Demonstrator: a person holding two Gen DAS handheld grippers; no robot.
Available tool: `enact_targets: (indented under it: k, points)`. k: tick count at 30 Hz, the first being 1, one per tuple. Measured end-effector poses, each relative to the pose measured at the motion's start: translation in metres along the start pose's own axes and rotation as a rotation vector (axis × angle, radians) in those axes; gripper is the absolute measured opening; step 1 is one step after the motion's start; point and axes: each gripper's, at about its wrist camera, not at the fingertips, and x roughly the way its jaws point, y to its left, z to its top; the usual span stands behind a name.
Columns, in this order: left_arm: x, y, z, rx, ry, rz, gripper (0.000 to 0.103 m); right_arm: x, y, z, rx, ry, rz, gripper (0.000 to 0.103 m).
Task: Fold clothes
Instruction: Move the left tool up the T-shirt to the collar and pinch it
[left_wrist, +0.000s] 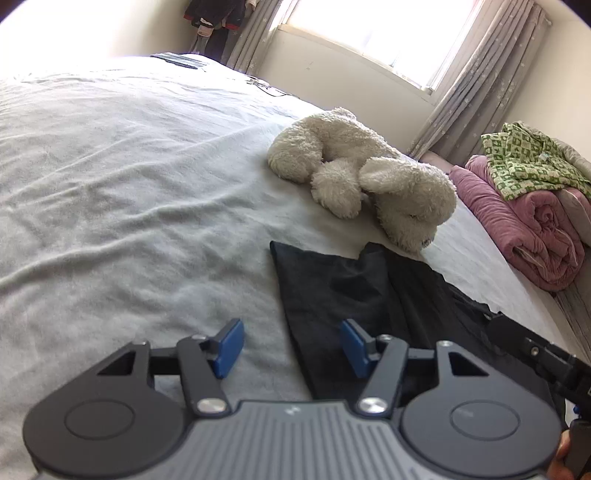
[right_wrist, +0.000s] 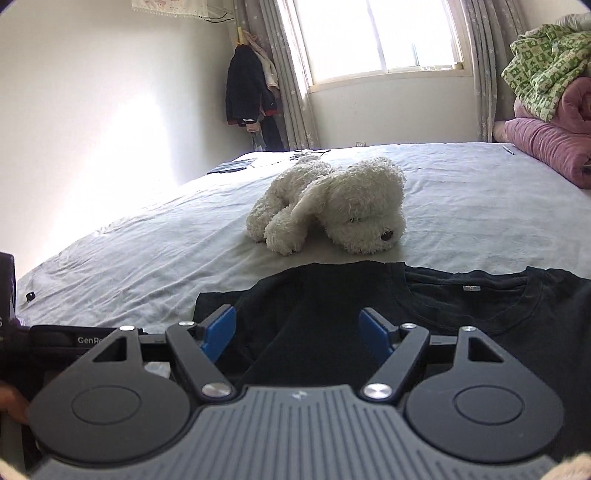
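Observation:
A dark navy T-shirt (left_wrist: 343, 291) lies flat on the pale bed sheet (left_wrist: 129, 177). In the right wrist view the T-shirt (right_wrist: 461, 306) shows its collar and a small label, and one side is folded over toward the middle. My left gripper (left_wrist: 291, 345) hovers open over the shirt's left edge, its blue pads apart with nothing between them. My right gripper (right_wrist: 299, 334) is also open, above the shirt's folded part, and holds nothing. The right gripper's body (left_wrist: 535, 350) shows at the lower right of the left wrist view.
A white plush dog (left_wrist: 362, 173) lies on the sheet just beyond the shirt; the plush dog (right_wrist: 332, 206) is also in the right wrist view. Rolled pink bedding (left_wrist: 524, 229) with a green patterned cloth (left_wrist: 528, 166) sits at the right. Dark clothes (right_wrist: 247, 92) hang by the window.

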Motion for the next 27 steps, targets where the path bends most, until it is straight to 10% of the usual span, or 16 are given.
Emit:
enact_targets:
  k: [8, 12, 17, 27]
  points:
    - [0.03, 0.009, 0.009, -0.056, -0.069, -0.031, 0.034, 0.053, -0.016, -0.011, 0.141, 0.015, 0.002, 0.05]
    - [0.037, 0.014, 0.01, -0.095, -0.064, -0.064, 0.006, 0.051, -0.038, -0.023, 0.256, 0.034, 0.066, 0.05]
    - [0.037, 0.016, 0.013, -0.119, -0.071, -0.06, 0.003, 0.043, -0.062, -0.023, 0.388, 0.033, 0.119, 0.047]
    - [0.021, 0.008, 0.041, 0.011, -0.099, 0.092, 0.003, 0.038, -0.043, -0.019, 0.267, 0.048, 0.078, 0.047]
